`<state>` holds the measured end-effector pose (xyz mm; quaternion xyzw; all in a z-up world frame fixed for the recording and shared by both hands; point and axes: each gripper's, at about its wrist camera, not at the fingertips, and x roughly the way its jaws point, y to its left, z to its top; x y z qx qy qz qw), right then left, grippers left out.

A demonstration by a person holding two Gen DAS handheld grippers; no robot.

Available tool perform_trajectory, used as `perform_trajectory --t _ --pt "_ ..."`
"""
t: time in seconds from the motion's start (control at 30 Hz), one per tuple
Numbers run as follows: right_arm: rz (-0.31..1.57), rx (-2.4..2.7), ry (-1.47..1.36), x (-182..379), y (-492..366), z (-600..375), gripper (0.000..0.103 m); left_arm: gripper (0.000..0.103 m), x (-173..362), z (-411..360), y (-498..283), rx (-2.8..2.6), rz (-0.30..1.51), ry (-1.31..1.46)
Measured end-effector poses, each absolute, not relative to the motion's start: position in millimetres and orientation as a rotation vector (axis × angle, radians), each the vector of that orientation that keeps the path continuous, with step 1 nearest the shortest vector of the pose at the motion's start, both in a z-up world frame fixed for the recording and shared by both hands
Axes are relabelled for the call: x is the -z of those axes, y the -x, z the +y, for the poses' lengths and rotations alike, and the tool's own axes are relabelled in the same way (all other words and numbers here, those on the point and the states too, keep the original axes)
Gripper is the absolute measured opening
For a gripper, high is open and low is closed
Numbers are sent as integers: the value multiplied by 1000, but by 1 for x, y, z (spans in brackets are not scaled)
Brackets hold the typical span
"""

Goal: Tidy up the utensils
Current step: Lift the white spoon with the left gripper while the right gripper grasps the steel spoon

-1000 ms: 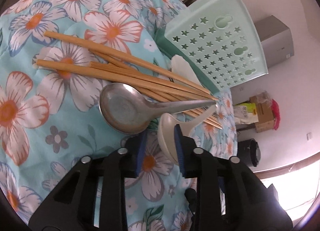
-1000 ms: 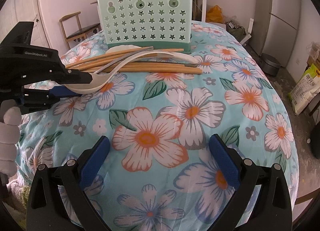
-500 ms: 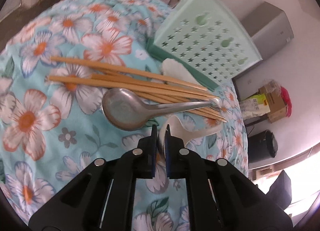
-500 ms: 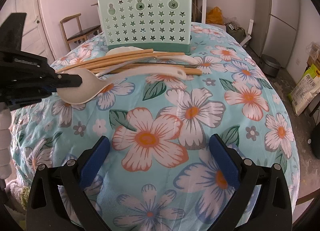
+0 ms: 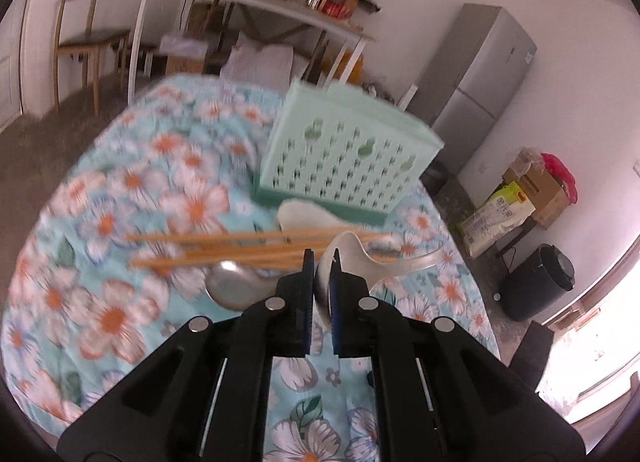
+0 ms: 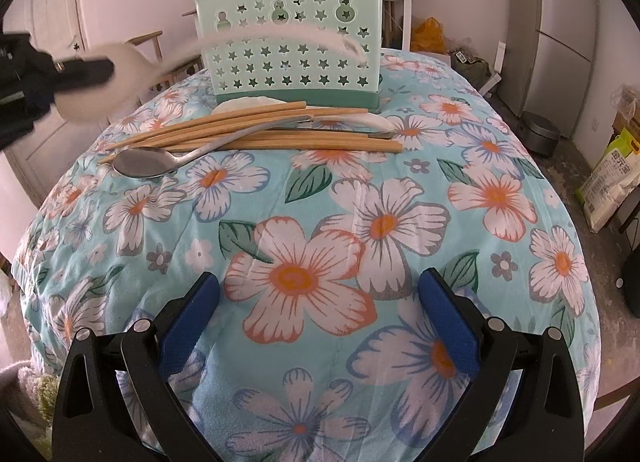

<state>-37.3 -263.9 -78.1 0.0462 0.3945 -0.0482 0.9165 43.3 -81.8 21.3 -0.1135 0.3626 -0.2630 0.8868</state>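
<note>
At the left, the left tongs are clamped on the white spoon, lifted clear. Chopsticks, metal spoon and another white spoon still lie before the empty-looking holder. Right tongs gape empty.

Hardly any writing can be read. The yellow-green sack on the floor by the cardboard box carries large printed characters, seen also on the sack in the right wrist view, but they are too blurred and small to make out. The fridge bears a small blue sticker, unreadable.
</note>
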Motion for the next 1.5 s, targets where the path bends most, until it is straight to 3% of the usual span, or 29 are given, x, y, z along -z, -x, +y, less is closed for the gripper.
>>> perform_trajectory --t 0.27,0.47,0.73,0.93,1.13,1.37,1.5 --pt "823 103 -72 71 35 -259 97 6 -52 -55 -40 502 641 242" --pt "698 17 53 43 33 -228 94 6 -67 -29 -39 446 576 258" --pt "619 -117 345 32 0 -153 67 6 -66 0 -41 387 555 294" --pt "671 -172 426 45 -23 -119 47 6 -58 20 -47 350 560 326" --pt "707 -187 458 55 -36 -103 37 6 -50 32 -54 332 575 348" --pt "762 -169 480 64 -56 -91 32 6 -49 36 -55 325 571 354" --pt "783 -162 470 66 -64 -90 17 6 -51 38 -54 320 560 350"
